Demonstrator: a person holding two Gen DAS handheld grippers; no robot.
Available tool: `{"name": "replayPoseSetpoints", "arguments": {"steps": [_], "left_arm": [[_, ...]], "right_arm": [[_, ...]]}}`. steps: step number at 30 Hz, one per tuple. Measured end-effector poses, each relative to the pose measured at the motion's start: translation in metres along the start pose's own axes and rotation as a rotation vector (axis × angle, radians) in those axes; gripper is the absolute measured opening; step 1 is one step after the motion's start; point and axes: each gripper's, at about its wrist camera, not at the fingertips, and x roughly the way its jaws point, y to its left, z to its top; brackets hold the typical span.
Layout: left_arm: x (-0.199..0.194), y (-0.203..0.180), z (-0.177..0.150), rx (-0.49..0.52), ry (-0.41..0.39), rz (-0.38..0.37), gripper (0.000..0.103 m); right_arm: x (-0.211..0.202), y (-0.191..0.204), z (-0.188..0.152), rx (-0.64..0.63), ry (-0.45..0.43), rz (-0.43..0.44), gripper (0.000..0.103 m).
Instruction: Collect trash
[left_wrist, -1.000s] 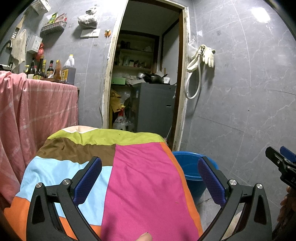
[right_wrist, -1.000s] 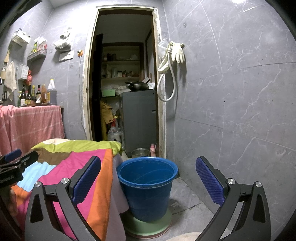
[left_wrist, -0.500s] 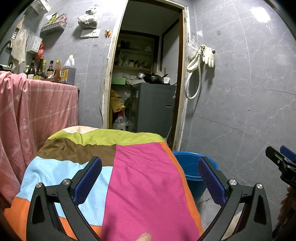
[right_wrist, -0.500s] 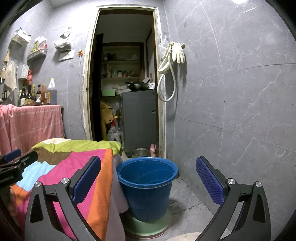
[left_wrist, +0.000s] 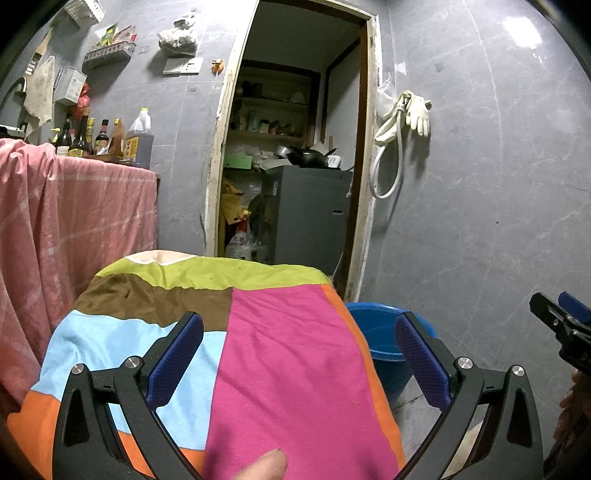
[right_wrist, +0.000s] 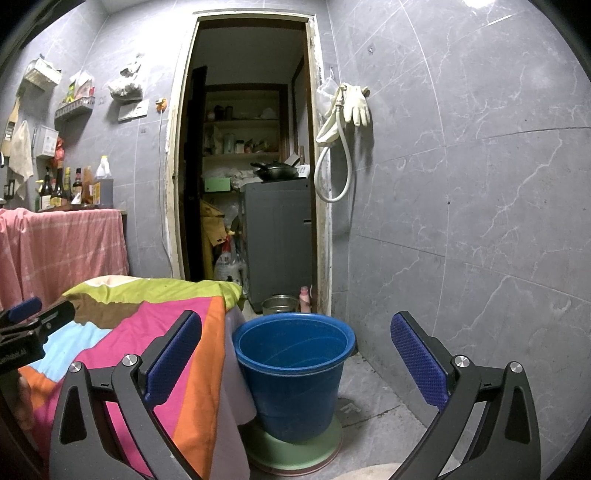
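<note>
A blue plastic bucket (right_wrist: 293, 373) stands on a green disc on the floor, just right of a table under a colourful patchwork cloth (left_wrist: 258, 354). It also shows in the left wrist view (left_wrist: 380, 339), partly hidden by the cloth. My left gripper (left_wrist: 299, 354) is open and empty above the cloth. My right gripper (right_wrist: 295, 358) is open and empty in front of the bucket. No trash shows on the cloth.
A pink-draped counter (left_wrist: 74, 206) with several bottles stands at the left. An open doorway (right_wrist: 255, 177) leads to a storeroom with a grey appliance. Gloves and a hose (right_wrist: 343, 122) hang on the grey tiled wall. A small metal bowl (right_wrist: 279, 303) sits behind the bucket.
</note>
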Motion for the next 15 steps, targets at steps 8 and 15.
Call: {"name": "replayPoseSetpoints", "arguments": {"steps": [8,15], "left_arm": [[0.0003,0.0020,-0.0030,-0.011,0.010,0.014,0.101],[0.0004,0.0005,-0.0032,-0.008,0.012,0.011,0.101]], "right_arm": [[-0.0002,0.0000,-0.0005,-0.001,0.000,0.000,0.103],[-0.0004,-0.0016,-0.0017,0.002,0.004,0.000,0.103]]}}
